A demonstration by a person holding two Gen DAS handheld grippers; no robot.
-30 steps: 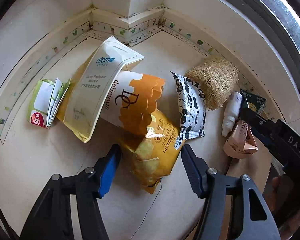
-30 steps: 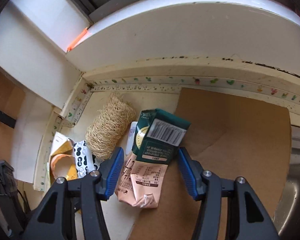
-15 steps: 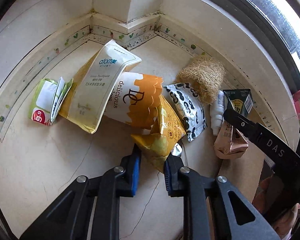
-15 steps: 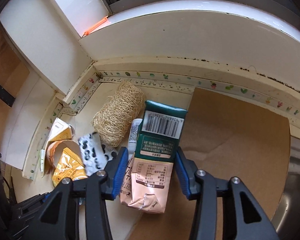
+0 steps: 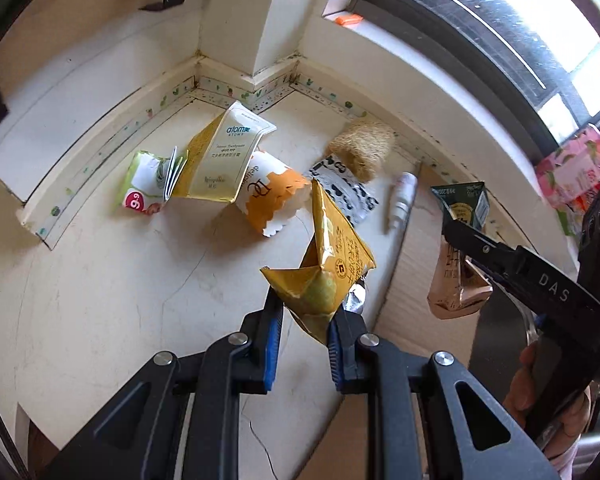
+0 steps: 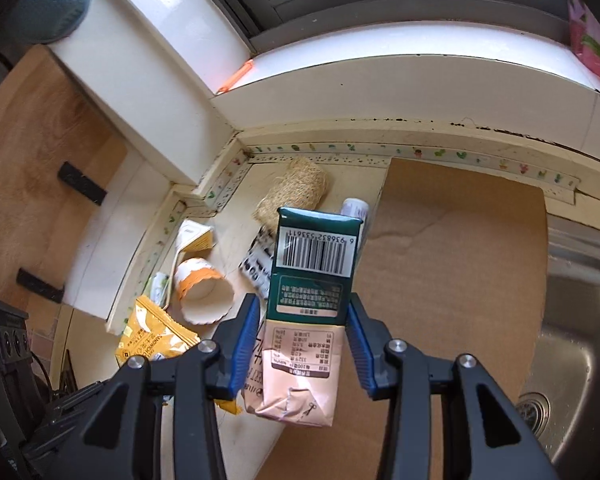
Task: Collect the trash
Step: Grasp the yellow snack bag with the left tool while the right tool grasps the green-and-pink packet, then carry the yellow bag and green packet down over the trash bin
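Note:
My left gripper (image 5: pixel 303 312) is shut on a yellow snack bag (image 5: pixel 332 256) and holds it above the cream counter. My right gripper (image 6: pixel 302 316) is shut on a green and pink drink carton (image 6: pixel 310 280), lifted off the counter; the carton also shows in the left wrist view (image 5: pixel 458 256). The snack bag shows in the right wrist view (image 6: pixel 152 338). Other trash lies in the corner: an atomy pouch (image 5: pixel 230 160), an orange and white cup sleeve (image 5: pixel 272 200), a green wrapper (image 5: pixel 144 188) and a black and white packet (image 5: pixel 348 188).
A loofah roll (image 5: pixel 362 146) and a small white bottle (image 5: pixel 400 200) lie by the wall. A brown cardboard sheet (image 6: pixel 460 260) covers the counter to the right. A steel sink (image 6: pixel 572 340) is at the far right. Walls and a window sill enclose the corner.
Both grippers have closed on their items and lifted up and back: the left with the snack bag, the right with the carton. The rest of the trash has stayed put.

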